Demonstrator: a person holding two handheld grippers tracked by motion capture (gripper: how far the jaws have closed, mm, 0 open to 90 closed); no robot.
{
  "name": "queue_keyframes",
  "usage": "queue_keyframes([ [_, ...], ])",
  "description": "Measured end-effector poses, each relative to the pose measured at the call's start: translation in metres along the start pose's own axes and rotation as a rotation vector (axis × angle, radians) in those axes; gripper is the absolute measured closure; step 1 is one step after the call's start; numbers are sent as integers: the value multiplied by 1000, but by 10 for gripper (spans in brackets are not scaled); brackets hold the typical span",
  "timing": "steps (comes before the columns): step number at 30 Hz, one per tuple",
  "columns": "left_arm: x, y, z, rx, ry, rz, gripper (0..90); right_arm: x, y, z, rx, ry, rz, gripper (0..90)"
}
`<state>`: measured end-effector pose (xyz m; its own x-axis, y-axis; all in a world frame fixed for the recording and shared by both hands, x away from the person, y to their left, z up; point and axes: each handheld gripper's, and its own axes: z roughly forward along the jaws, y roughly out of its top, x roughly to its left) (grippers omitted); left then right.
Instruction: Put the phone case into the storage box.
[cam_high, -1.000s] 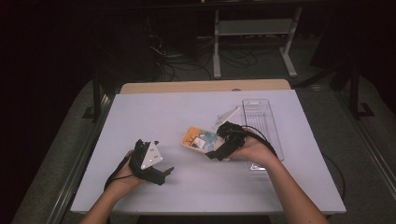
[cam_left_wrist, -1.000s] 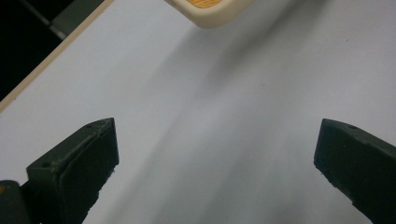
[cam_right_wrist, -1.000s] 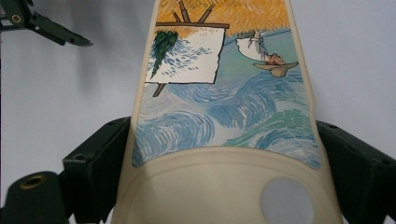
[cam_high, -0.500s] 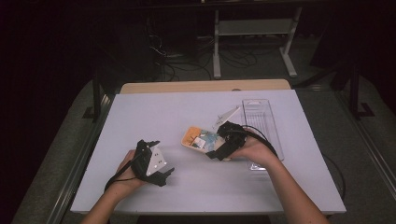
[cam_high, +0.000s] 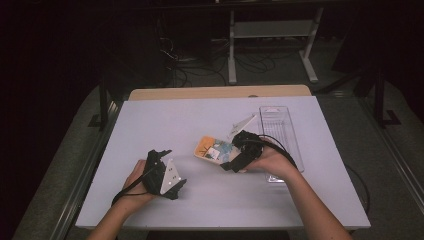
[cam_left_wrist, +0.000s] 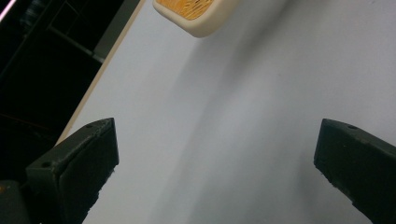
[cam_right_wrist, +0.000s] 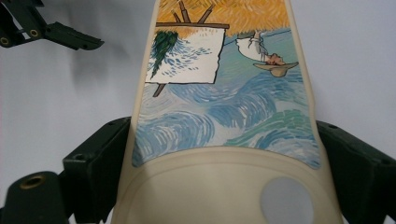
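A cream-rimmed phone case (cam_high: 212, 149) printed with a blue and orange painting lies near the middle of the white table (cam_high: 165, 120). My right gripper (cam_high: 231, 161) is shut on its near end. In the right gripper view the case (cam_right_wrist: 224, 93) runs away from me with a black jaw pressed to each long side of it, the gripper (cam_right_wrist: 219, 140) closed on it. My left gripper (cam_high: 172, 170) rests at the front left, open and empty. Its jaws stand wide apart over bare table (cam_left_wrist: 215, 154), and a corner of the case (cam_left_wrist: 196, 14) shows ahead.
A clear plastic tray (cam_high: 280, 125) lies on the table just right of my right hand. The left gripper (cam_right_wrist: 46, 28) appears far off in the right gripper view. Cables and a metal stand sit on the dark floor behind the table.
My left hand has turned its gripper a little, so the grey plate now faces up and right. The right gripper and the case have stayed put.
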<state>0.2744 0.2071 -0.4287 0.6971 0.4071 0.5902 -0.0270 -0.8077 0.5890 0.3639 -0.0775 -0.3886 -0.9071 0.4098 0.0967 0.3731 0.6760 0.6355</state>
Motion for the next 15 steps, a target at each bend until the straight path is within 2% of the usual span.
queue_keyframes([
  [1, 0, 0, 0, 9, 4, 20, 0, 0, 0, 0, 0, 1, 2, 103],
  [3, -1, 0, -1, 10, 13, 31, 0, 0, 0, 0, 0, 0, 1, 103],
  [4, -2, 0, 1, -5, 18, 24, 0, 0, 0, 0, -1, -1, 1, 103],
  [6, -2, 1, 0, 11, 27, 58, 0, 0, 0, 0, 0, 1, -1, 103],
  [15, -7, 2, 0, 2, 69, 95, 0, 0, 0, 0, 1, -1, 1, 103],
])
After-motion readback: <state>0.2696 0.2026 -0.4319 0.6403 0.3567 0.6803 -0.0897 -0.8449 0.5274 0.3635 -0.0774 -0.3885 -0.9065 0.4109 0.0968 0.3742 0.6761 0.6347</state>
